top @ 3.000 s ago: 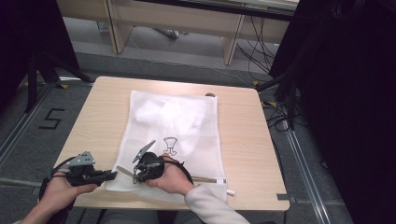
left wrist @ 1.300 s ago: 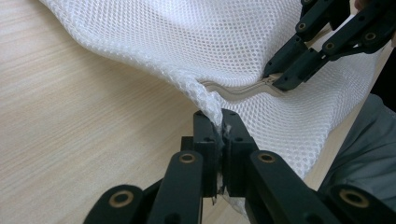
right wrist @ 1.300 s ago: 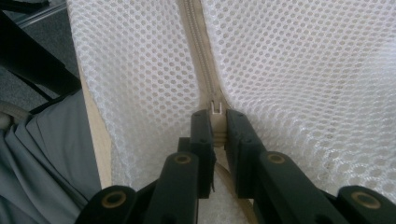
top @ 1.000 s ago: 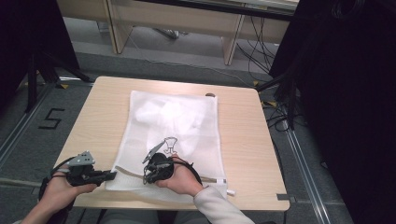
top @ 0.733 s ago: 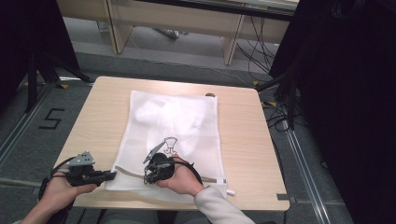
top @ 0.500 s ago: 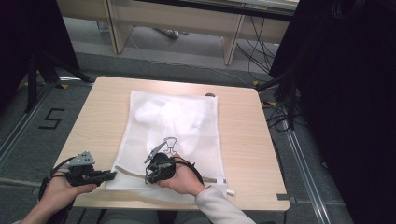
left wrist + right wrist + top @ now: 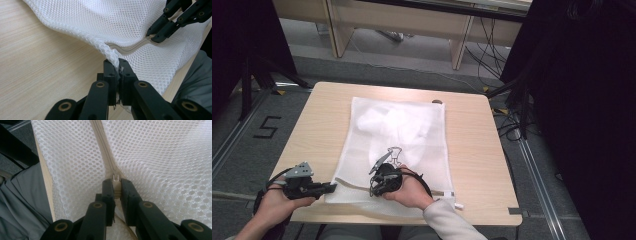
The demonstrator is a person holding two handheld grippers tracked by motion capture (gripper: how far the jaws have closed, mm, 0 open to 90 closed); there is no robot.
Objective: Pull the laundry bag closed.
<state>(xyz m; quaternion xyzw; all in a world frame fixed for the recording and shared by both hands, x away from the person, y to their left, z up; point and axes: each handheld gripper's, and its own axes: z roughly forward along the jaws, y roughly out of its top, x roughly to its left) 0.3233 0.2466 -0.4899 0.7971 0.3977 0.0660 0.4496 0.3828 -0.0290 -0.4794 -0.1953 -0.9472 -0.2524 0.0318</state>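
Hands are entering from the near edge of the light wooden table (image 7: 472, 135), each carrying a black hand-held gripper. The left hand-held gripper (image 7: 117, 67) is clamping the near corner of the white mesh zip-up laundry bag (image 7: 397, 145), its jaws pressed together on a fold of netting at the bag's edge. The right hand-held gripper (image 7: 115, 185) is pinching the small pale zipper slider (image 7: 115, 178) on the beige zipper (image 7: 130, 47), jaws closed tight around the pull.

The step in hand looks like running the slider along the bag's near edge. To do it well, the left hand-held gripper should be keeping the corner taut and low while the right one draws along the line of the teeth, since the track is rippling between the two and slack mesh could jam the slider.

Farther off, the bag is lying flat across the middle of the table, with crumpled white fabric inside. A dark printed figure (image 7: 395, 152) on the bag is too small to read, and whether the zipper is being opened or closed is hard to make out.
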